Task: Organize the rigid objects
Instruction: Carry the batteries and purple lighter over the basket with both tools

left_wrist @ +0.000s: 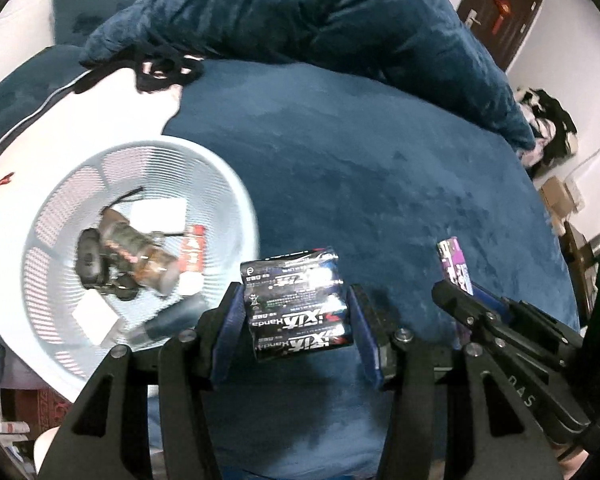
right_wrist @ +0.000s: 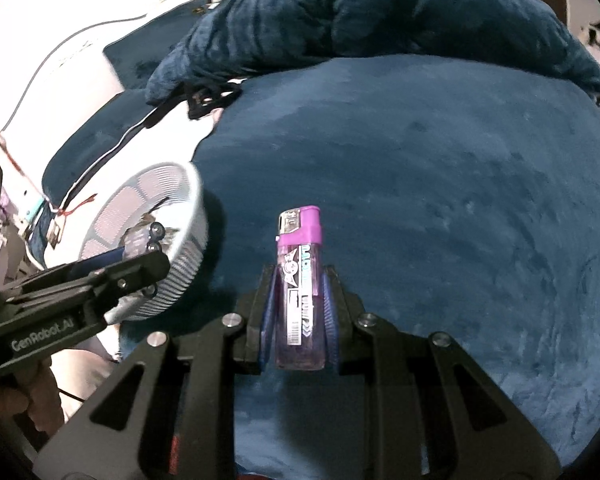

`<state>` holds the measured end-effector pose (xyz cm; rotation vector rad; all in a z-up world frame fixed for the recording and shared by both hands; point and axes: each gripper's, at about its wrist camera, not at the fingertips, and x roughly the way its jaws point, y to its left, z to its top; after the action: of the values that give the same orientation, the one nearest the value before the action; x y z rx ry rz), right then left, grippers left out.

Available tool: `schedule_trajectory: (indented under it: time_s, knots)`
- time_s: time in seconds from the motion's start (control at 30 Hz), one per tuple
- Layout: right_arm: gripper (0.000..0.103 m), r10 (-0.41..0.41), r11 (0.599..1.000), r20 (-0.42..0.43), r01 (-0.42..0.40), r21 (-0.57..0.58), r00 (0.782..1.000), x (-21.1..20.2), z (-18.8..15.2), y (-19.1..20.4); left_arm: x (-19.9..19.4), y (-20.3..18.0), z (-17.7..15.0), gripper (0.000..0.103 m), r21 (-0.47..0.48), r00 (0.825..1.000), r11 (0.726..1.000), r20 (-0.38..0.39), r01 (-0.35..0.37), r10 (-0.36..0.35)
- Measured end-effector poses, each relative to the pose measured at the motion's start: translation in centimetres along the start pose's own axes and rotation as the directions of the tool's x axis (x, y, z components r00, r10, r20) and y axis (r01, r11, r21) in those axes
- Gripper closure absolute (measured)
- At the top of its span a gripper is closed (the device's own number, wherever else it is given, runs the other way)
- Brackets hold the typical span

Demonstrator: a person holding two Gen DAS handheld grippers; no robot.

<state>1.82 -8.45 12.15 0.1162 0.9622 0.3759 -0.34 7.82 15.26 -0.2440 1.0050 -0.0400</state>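
My left gripper [left_wrist: 296,300] is shut on a black pack of batteries [left_wrist: 296,300] and holds it above the blue bedcover, just right of the white slotted basket [left_wrist: 236,188]. The basket holds several items: a black clip, a patterned cylinder, a red tube [left_wrist: 193,254] and white boxes. My right gripper [right_wrist: 300,280] is shut on a purple lighter [right_wrist: 300,280], upright between the blue pads. The lighter also shows in the left wrist view [left_wrist: 454,266], to the right of the batteries. The basket shows at the left of the right wrist view [right_wrist: 198,204].
A plush blue bedcover [left_wrist: 380,160] spreads under both grippers. A bunched blue blanket [left_wrist: 300,12] lies along the back. A black cord [left_wrist: 164,70] and white bedding [left_wrist: 112,120] lie behind the basket. A brown door [left_wrist: 500,12] and boxes are at the far right.
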Motion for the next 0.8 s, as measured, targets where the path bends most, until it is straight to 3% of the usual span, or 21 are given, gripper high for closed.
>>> schedule_trajectory:
  time_s: [0.27,0.8]
  knots:
    - [0.081,-0.001,0.997,-0.007,0.001,-0.082,1.0,0.3,0.5,4.3,-2.0,4.9,0.1,0.05,-0.077,0.999,0.997,0.035,-0.009,0.012]
    - [0.081,0.015,0.983,-0.044,-0.023,-0.182,0.999,2.6,1.1,10.5,-1.6,11.6,-0.4,0.05,-0.183,0.999,0.983,0.029,-0.025,0.031]
